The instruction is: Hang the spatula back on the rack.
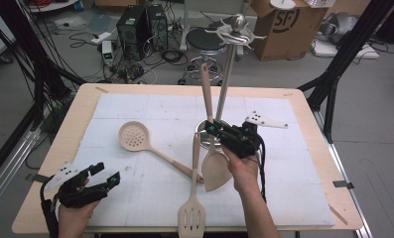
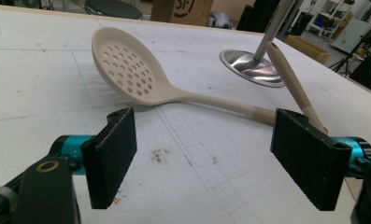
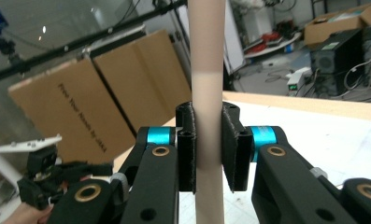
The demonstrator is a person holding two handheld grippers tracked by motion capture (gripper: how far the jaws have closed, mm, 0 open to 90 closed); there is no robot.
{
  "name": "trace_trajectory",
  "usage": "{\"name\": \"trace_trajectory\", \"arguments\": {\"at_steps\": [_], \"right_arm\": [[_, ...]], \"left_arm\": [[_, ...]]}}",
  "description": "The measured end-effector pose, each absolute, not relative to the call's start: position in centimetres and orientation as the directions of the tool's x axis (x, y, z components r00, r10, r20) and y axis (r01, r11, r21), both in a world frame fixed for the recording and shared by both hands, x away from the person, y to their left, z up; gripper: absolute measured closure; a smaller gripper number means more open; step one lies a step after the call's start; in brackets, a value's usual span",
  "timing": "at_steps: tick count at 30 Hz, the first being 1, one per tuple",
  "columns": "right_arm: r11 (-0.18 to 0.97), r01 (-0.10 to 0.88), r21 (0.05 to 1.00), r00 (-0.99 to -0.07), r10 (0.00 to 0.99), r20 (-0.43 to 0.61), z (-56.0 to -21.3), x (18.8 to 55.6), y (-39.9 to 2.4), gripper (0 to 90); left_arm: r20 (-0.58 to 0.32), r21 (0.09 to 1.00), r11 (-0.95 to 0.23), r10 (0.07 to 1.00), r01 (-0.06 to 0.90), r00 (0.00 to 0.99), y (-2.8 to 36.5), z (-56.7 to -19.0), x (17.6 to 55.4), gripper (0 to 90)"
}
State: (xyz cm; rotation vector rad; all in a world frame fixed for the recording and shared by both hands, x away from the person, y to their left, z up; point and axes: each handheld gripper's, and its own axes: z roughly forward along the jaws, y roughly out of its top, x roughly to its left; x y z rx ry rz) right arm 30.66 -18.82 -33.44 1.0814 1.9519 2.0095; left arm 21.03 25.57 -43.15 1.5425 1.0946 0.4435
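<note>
High view: my right gripper (image 1: 218,133) has its fingers clamped on the handle of a solid beige spatula (image 1: 215,166), lifted and tilted, blade toward me, just beside the metal stand (image 1: 228,74). My left gripper (image 1: 105,174) rests at the bench's (image 1: 184,91) near left corner. A skimmer (image 1: 133,136) and a slotted turner (image 1: 192,210) lie on the white mat.

Left gripper view: I see my fingers (image 2: 112,154) spread wide with nothing between them, the skimmer beyond.

Right gripper view: both pads (image 3: 187,144) press the spatula handle (image 3: 206,84), which stands upright between them.
</note>
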Motion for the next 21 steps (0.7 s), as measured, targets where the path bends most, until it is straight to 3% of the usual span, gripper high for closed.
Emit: {"name": "trace_trajectory", "arguments": {"at_steps": [21], "right_arm": [[-0.263, 0.244, 0.933, -0.679, 0.641, 0.358, -33.2, 29.2, -21.5, 78.4]], "left_arm": [[-0.277, 0.914, 0.067, 0.823, 0.400, 0.496, 25.5, -43.2, 21.1, 23.3]]}}
